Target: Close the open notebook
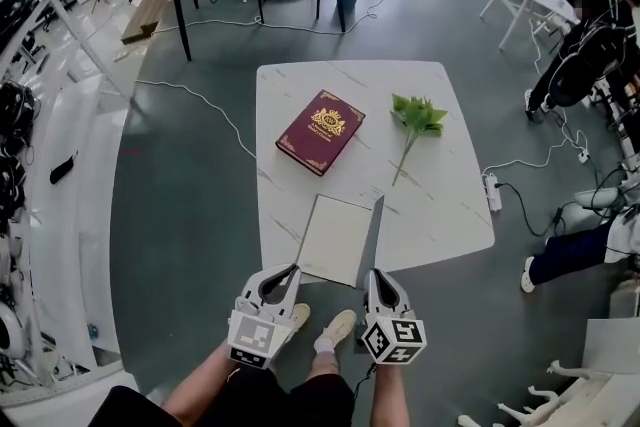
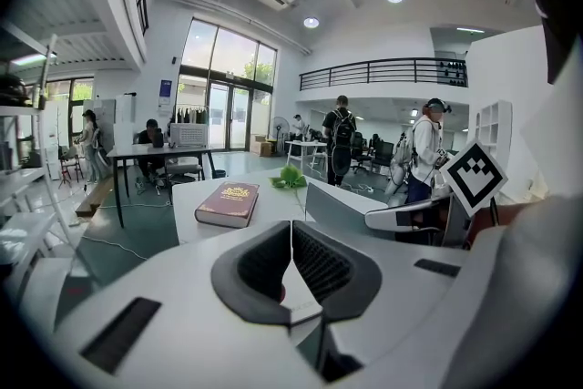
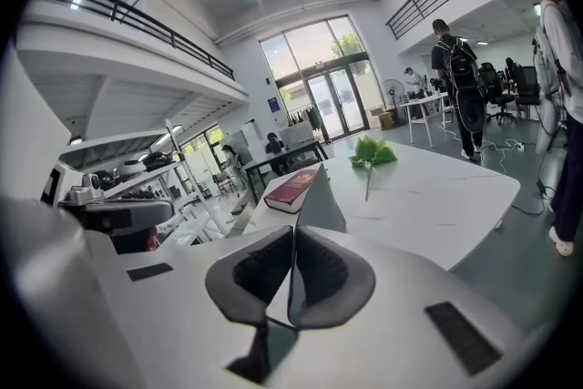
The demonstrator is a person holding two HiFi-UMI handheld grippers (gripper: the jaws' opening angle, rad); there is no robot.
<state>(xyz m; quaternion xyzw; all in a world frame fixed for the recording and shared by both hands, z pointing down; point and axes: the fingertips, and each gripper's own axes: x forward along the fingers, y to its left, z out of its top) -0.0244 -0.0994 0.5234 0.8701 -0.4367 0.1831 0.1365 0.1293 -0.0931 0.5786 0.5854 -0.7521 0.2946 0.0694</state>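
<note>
Setting: a white table (image 1: pixel 450 185) on a grey floor, seen from above by the person holding the two grippers.
Notebook (image 1: pixel 335 237): lies open at the table's near edge, about midway along it. A blank white page faces up. Its near edge reaches the table's rim.
Notebook cover (image 1: pixel 372 240): a thin grey leaf on the page's right side, standing up off the table top, roughly on edge.
Right gripper (image 1: pixel 373 273): at the table's near edge, clenched on the near end of the raised cover. In the right gripper view the grey sheet runs straight up from between the pressed-together jaws.
Left gripper (image 1: pixel 293 269): at the table's near edge, its tips at the notebook's near left corner. In the left gripper view the jaws are pressed together with nothing visible between them, and white page shows below them.
Maroon book (image 1: pixel 320 130): closed, with a gold crest on its cover, lying at an angle near the table's middle, towards its left side, well apart from the notebook.
Leafy green sprig (image 1: pixel 415 120): lies flat on the table's right half, level with the maroon book, leaves towards the far edge and thin stem pointing to the near edge.
Person: bare forearms and light shoes show below the table's near edge.
</note>
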